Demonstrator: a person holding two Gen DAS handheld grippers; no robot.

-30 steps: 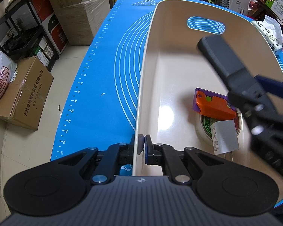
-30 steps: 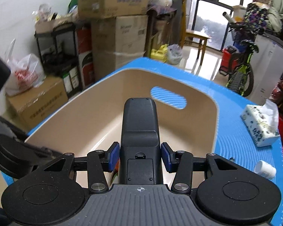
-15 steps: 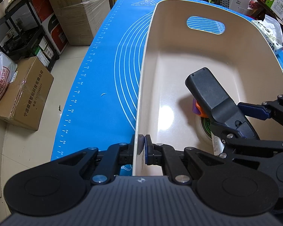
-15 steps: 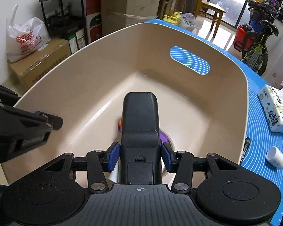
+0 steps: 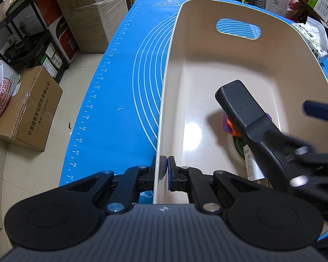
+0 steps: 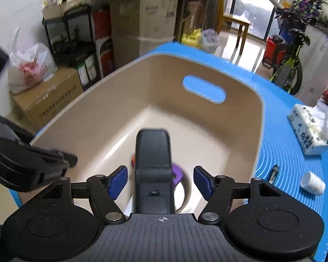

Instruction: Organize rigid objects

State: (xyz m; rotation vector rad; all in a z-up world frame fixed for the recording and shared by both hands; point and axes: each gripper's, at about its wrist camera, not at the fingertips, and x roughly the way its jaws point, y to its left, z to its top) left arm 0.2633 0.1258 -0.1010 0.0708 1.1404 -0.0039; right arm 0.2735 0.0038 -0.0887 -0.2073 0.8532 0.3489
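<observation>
A beige plastic bin [image 5: 207, 69] with a handle slot stands on the blue mat [image 5: 124, 83]. My left gripper [image 5: 164, 167] is shut on the bin's near rim. A black remote-like device [image 5: 247, 113] lies in the bin over a purple-orange toy [image 5: 228, 124] and a tape roll [image 5: 240, 150]. My right gripper [image 6: 160, 180] is open, its blue pads apart on either side of the black device [image 6: 153, 159], touching neither side. The bin also shows in the right wrist view [image 6: 196, 131].
A tissue pack [image 6: 308, 128] and a small white bottle [image 6: 312, 183] lie on the mat right of the bin. Cardboard boxes [image 5: 26, 109], a shelf rack and a white bag stand on the floor to the left. A bicycle [image 6: 290, 50] stands behind.
My right gripper has opened and let go of the black device, which now rests in the bin. The right gripper has tilted up and drawn back. My left gripper has not moved.
</observation>
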